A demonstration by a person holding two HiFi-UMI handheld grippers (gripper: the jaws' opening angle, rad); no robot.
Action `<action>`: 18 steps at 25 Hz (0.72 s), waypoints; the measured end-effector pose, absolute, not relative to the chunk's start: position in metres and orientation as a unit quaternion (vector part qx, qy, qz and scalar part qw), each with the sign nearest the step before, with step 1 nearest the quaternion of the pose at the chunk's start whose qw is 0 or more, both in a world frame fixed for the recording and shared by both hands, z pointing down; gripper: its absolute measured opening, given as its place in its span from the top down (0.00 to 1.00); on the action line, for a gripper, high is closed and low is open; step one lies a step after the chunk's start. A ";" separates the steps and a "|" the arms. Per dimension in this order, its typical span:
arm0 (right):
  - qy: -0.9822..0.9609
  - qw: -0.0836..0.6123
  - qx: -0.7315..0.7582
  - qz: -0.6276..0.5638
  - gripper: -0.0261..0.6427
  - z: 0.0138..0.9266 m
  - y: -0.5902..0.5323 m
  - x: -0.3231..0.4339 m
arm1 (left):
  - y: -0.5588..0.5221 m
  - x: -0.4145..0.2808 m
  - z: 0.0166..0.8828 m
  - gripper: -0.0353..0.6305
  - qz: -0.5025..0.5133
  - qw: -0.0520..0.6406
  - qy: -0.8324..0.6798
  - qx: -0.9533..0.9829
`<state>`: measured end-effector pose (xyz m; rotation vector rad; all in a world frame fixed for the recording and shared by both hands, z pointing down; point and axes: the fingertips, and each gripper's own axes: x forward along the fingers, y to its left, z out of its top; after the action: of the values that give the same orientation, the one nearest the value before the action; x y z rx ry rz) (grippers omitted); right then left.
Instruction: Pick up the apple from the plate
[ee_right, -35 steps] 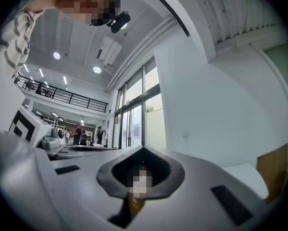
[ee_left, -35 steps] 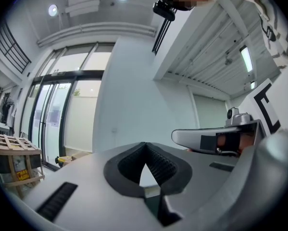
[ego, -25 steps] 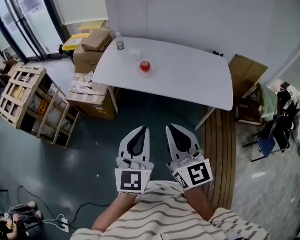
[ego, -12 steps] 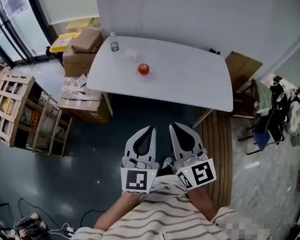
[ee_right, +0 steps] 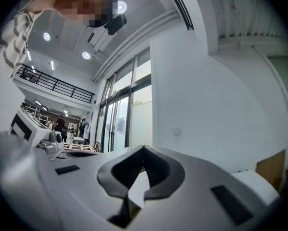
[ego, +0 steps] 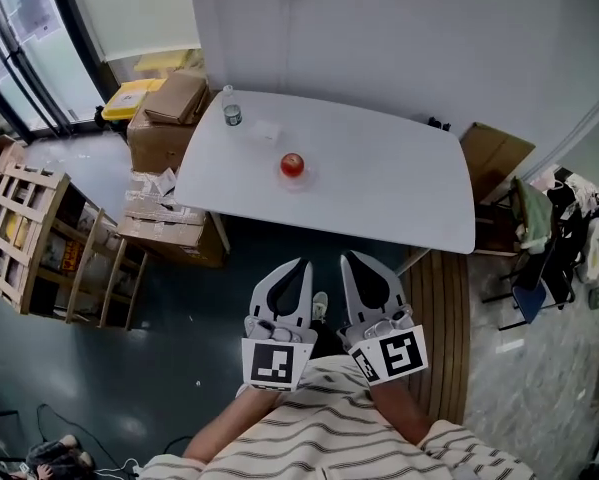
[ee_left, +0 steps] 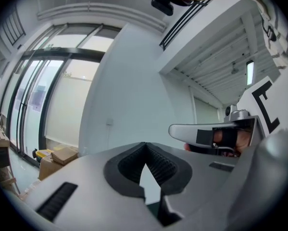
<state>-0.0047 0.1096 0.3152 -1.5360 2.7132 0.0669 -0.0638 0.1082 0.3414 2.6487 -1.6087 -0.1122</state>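
Apple (ego: 292, 164): red, upright, on a pale plate (ego: 305, 177) that hardly stands out from the white top. It sits left of centre on the bench (ego: 389, 183), nothing touching it.

Same bench, far left corner: small capped bottle (ego: 232, 109), well apart from the apple. Between the two lies a faint pale item, too small to identify.

Around the bench: stacked boxes (ego: 171, 108) against its left end, a wooden crate (ego: 27, 236) further left on the dark floor (ego: 179, 318), a flat carton (ego: 493, 152) leaning by the right end, a white wall behind.

Left gripper (ego: 301, 266): near side of the bench, over the floor, well short of the apple, pointing toward the bench. In the left gripper view its fingers (ee_left: 81, 177) meet at the tip, closed, with nothing between them. The wall and windows lie ahead; the apple is not visible there.

Right gripper (ego: 346, 259): just beside the left one, parallel to it, not touching. In the right gripper view its fingers (ee_right: 206, 177) also meet at the tip, closed and empty.

Marker cubes (ego: 272, 361) face the head camera. Striped sleeves (ego: 319, 433) fill the bottom edge.
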 end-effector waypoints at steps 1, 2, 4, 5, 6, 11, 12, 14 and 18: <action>0.872 0.014 -0.490 0.022 0.94 0.316 0.099 -0.004 | 0.097 -0.064 0.342 0.94 -0.036 0.019 -0.522 0.852; 0.873 0.017 -0.487 0.022 0.94 0.316 0.088 -0.004 | 0.086 -0.065 0.343 0.94 -0.035 0.019 -0.526 0.849; 0.875 0.022 -0.483 0.020 0.94 0.317 0.064 -0.003 | 0.062 -0.065 0.344 0.94 -0.032 0.017 -0.534 0.844; 0.877 0.023 -0.480 0.019 0.94 0.318 0.052 -0.003 | 0.050 -0.064 0.344 0.94 -0.031 0.015 -0.537 0.843; 0.878 0.023 -0.477 0.017 0.94 0.319 0.040 -0.003 | 0.038 -0.063 0.345 0.94 -0.031 0.015 -0.540 0.841; 0.886 0.032 -0.462 0.019 0.94 0.311 -0.012 0.003 | -0.013 -0.056 0.343 0.94 -0.025 0.015 -0.554 0.832; 0.887 0.033 -0.460 0.019 0.94 0.311 -0.021 0.006 | -0.022 -0.053 0.343 0.94 -0.025 0.013 -0.556 0.831; 0.889 0.033 -0.457 0.018 0.94 0.312 -0.041 0.012 | -0.041 -0.047 0.344 0.94 -0.025 0.014 -0.560 0.828; 0.893 0.034 -0.449 0.013 0.94 0.317 -0.078 0.021 | -0.074 -0.040 0.350 0.94 -0.017 0.012 -0.573 0.819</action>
<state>0.0209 -0.0780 0.3171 -1.3813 2.7463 0.0400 -0.0401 -0.0740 0.3498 2.5541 -1.7884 -0.0529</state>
